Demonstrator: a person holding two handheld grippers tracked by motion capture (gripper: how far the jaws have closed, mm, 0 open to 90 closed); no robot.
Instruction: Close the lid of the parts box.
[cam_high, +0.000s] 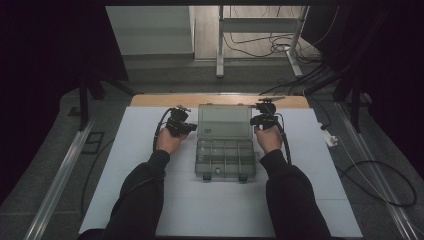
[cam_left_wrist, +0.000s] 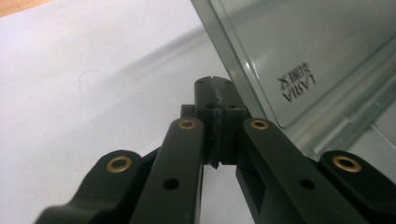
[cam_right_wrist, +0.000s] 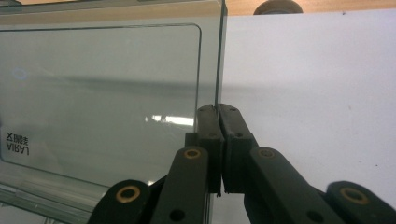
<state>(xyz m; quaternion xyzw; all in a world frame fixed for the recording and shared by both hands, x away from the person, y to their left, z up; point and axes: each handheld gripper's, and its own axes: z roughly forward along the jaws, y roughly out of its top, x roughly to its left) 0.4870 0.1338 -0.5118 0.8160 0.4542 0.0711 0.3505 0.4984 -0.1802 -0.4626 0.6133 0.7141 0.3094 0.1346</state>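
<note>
Overhead, both tools grip the open lid (cam_high: 224, 121) (white table (cam_high: 150, 150), dark cabled floor (cam_high: 350, 165)).

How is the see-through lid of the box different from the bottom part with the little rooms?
The clear plastic lid stands tilted up at the back; the clear divided tray lies flat on the white table. The lid is one plain panel with a small label; the tray is split into compartments. Both are see-through plastic, joined along one edge.

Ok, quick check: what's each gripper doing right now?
Left gripper: jaws shut, pads together, nothing between them, beside the edge of the lid.
Right gripper: shut on the lid's edge, which runs into the seam between its pads.
</note>
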